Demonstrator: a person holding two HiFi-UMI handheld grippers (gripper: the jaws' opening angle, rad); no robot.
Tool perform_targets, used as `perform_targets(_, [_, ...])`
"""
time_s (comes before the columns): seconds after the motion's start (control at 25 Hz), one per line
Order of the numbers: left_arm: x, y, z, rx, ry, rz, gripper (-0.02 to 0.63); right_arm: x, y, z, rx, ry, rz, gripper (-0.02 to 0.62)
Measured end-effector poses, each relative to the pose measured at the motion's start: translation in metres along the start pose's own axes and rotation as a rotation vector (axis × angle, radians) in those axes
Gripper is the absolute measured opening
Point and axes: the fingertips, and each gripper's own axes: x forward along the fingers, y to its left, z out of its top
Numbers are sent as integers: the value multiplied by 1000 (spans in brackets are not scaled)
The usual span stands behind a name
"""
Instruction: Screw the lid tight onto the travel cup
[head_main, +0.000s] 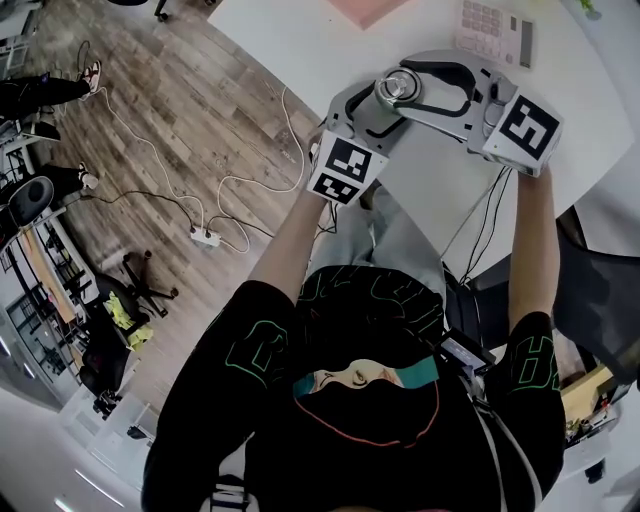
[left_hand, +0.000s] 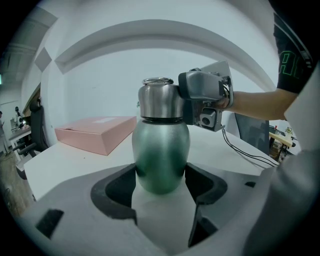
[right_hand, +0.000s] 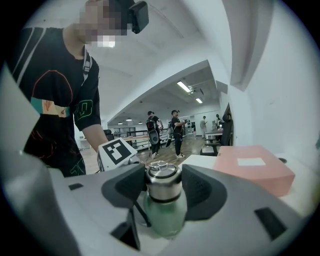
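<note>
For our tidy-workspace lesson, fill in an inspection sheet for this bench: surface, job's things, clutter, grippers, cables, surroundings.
Surface: white table.
Job's things: green cup with steel lid on top.
Clutter: pink box; what looks like a calculator.
Grippers: left gripper clamps the cup; right gripper grips the lid.
Cables: black cables trail from the right gripper across the table; power strip on the floor.
Surroundings: wooden floor, office chair, people standing far off.

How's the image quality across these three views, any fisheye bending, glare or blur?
Head view: strong fisheye, floor bends at edges. Left gripper view: dark rounded corners, travel cup sharp, soft sheen on its lid. Right gripper view: mosaic patch top left, distant people soft.
</note>
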Motion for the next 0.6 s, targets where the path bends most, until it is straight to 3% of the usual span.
perform_targets(0.36, [-1, 0, 1, 3, 2, 2, 319, -2, -2, 0, -8, -106, -285, 235])
perform_targets(0.6, [-1, 2, 0, 16, -2, 19, 319, -2, -3, 1, -37, -172, -531, 235])
